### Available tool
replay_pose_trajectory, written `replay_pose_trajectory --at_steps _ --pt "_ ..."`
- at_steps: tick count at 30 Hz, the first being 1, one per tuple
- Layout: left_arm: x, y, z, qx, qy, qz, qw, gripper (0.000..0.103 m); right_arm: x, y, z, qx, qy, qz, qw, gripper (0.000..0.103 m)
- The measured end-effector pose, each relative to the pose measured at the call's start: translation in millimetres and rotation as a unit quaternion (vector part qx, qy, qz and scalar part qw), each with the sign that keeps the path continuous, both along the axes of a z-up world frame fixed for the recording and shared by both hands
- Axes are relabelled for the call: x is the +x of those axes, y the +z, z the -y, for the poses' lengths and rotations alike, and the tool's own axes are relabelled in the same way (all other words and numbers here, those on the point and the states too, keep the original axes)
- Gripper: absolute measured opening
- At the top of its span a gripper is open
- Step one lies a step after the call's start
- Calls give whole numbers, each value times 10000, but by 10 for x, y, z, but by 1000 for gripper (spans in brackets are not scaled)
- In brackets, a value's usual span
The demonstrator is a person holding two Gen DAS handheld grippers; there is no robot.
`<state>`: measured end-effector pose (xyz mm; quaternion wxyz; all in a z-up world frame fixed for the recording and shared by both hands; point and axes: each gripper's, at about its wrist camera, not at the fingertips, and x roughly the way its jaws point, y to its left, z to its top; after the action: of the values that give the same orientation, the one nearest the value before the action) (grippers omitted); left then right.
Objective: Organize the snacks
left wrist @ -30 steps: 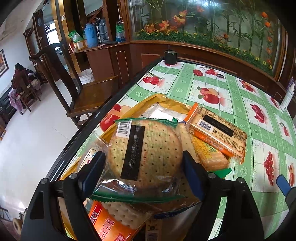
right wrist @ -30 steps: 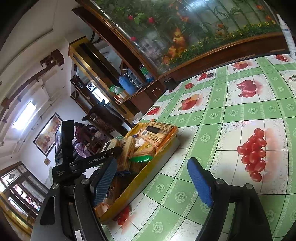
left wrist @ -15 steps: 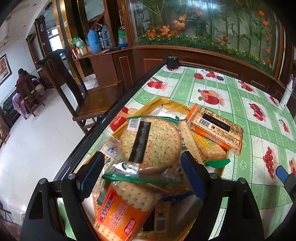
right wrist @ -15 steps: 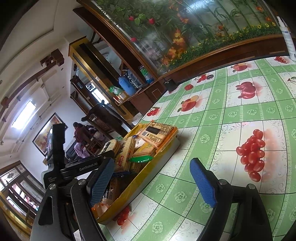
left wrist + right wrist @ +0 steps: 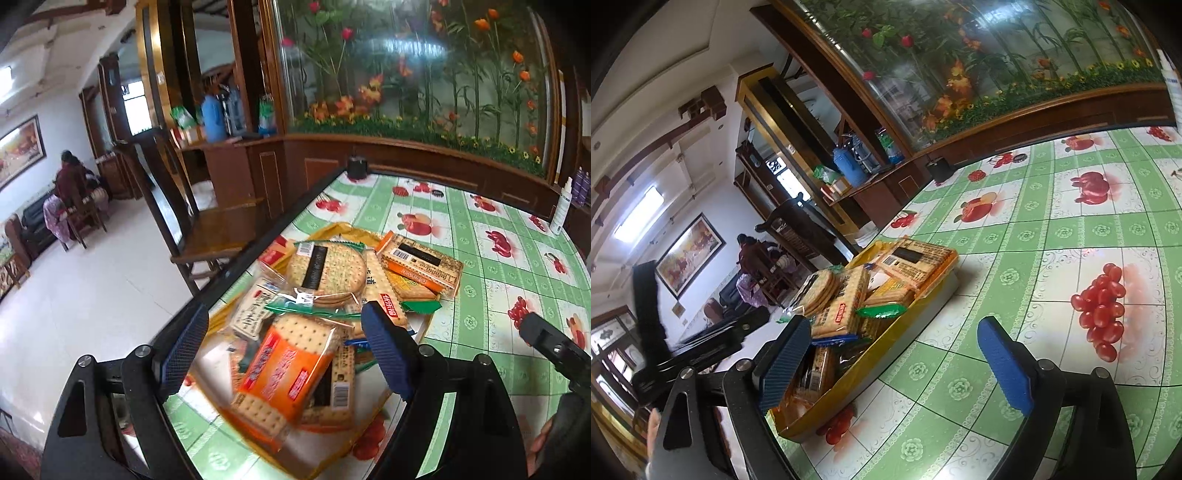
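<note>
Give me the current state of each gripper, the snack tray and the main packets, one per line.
Left gripper: open, empty, above the near end of the tray.
Right gripper: open, empty, beside the tray over the tablecloth.
Yellow snack tray: on the table, heaped full.
Round cracker packet with green ends: sealed, lying on top of the pile.
Orange square-cracker packet: sealed, tilted at the near end.
Orange-edged biscuit packet with barcode: sealed, overhanging the far rim.

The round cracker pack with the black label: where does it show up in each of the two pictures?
Left wrist view: round cracker pack lies centre frame, atop the pile in the yellow tray.
Right wrist view: same pack sits left of centre, seen edge-on, at the tray's far side.
Shared landmark: the blue thermos on the wooden counter.
</note>
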<state>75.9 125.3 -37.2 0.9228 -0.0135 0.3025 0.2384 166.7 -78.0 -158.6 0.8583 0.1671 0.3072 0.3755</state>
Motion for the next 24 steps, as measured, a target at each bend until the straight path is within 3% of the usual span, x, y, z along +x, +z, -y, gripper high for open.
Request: replay_pose_trajectory --at_steps 8,13,20,24 --pt "-347 134 8 257 240 359 9987 86 -215 98 -268 -537 306 590 9963 99" --pt "-564 146 -26 170 209 500 9984 86 -449 191 -497 -924 659 1186 9864 102" --pt "-778 99 -80 185 249 519 9982 86 -641 200 -686 -1167 947 1546 9765 102" --pt "-869 105 -90 115 238 543 9982 86 -660 223 -673 -1036 992 1569 9771 102"
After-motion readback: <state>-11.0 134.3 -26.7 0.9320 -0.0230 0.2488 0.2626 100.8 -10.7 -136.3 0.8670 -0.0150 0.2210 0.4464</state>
